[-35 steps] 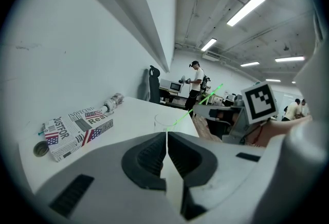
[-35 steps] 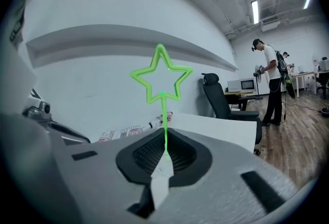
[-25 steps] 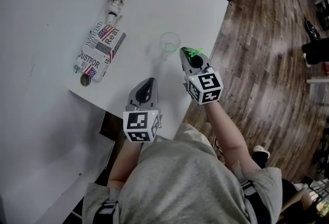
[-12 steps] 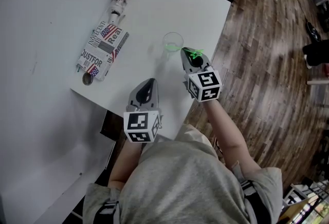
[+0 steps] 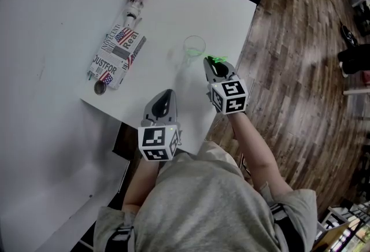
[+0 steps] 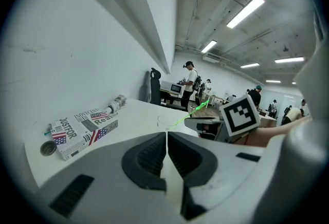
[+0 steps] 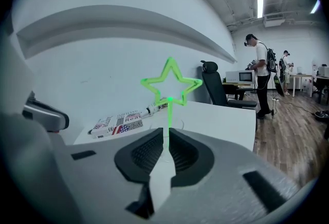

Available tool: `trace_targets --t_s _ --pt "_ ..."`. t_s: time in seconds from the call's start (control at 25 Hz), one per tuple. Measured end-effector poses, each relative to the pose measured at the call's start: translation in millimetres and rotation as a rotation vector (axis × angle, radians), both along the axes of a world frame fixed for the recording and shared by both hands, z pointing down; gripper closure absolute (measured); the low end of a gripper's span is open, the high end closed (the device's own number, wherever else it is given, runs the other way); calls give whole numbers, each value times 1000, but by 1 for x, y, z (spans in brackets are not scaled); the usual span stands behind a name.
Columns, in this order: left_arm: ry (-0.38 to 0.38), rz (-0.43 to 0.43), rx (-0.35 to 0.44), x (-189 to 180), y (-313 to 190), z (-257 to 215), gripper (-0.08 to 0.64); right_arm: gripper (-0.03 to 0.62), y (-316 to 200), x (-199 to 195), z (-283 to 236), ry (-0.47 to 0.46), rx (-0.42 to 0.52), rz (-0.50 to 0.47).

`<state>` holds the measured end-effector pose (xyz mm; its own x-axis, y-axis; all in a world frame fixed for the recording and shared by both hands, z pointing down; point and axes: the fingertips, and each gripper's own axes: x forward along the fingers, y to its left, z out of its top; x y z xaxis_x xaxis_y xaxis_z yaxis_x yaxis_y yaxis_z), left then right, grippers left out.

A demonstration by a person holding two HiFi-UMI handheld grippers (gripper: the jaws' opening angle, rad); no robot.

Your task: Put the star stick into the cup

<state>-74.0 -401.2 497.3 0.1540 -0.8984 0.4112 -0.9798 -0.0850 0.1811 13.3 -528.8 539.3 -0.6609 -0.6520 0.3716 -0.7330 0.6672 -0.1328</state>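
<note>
Upper left of the head view: printed box (image 5: 115, 57) lying flat on the white counter (image 5: 173, 8), well apart from the work. Lower centre: left gripper (image 5: 167, 92) hovers idle, fingers together on nothing. Right of it stands the clear cup (image 5: 194, 45), upright and empty as far as I can tell. Just lower right of the cup, the right gripper (image 5: 207, 61) has its fingers clamped on the thin stem of the green star stick (image 5: 218, 60), star end forward. Risk: the stem may swivel in the grip, or the gripper may knock over the light cup. Against half a second ago, almost nothing has shifted.
</note>
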Motion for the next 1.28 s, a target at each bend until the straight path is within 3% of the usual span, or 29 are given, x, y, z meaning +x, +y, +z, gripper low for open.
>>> trace_targets --t_s 0.44,0.76,1.28 --pt "1 26 28 -1 43 -16 551 561 60 21 -39 -46 59 62" --pt "8 40 45 -9 93 -24 551 595 133 32 -73 -73 114 103" --pt "18 68 85 -15 187 -38 549 597 262 27 -113 -112 173 108"
